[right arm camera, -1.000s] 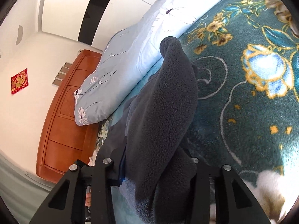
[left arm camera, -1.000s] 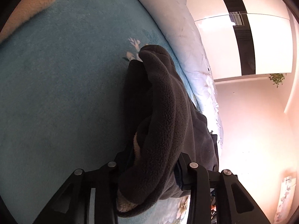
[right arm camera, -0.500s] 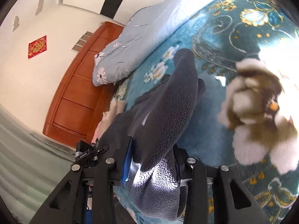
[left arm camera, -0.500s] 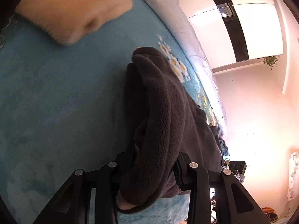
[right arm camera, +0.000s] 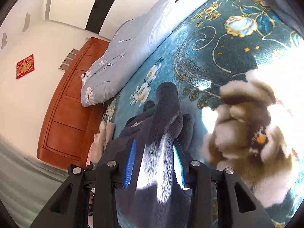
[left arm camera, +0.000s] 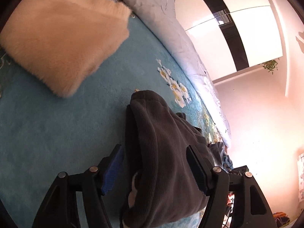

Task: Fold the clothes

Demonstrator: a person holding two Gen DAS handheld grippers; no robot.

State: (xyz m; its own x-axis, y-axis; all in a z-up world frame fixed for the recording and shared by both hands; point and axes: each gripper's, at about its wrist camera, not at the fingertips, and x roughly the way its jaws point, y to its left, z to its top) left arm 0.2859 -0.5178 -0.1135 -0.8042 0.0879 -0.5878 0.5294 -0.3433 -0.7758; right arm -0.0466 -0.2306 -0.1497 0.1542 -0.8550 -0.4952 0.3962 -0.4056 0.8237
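- Jaws of the left gripper (left arm camera: 153, 169) have just been opening: the dark grey fleece garment (left arm camera: 163, 152) lies between them, a gap shows beside the blue pad of the left finger (left arm camera: 112, 169), and the cloth only brushes the other pad, so the hold is released.
- Jaws of the right gripper (right arm camera: 153, 163) stand clenched on a thick fold of the same fleece garment (right arm camera: 161, 133), both blue pads pressing into it.
- Seen from either wrist, the garment stretches away from the fingers as a rolled ridge, its far end resting on the teal floral blanket (left arm camera: 57, 129).
- Beyond the garment on that blanket lies a cream fluffy cushion (left arm camera: 62, 43).
- Just beside the garment, seen from the right wrist, sits a brown and white plush heap (right arm camera: 250, 133).
- A pale blue quilt (right arm camera: 136, 41) runs along the blanket's far edge.
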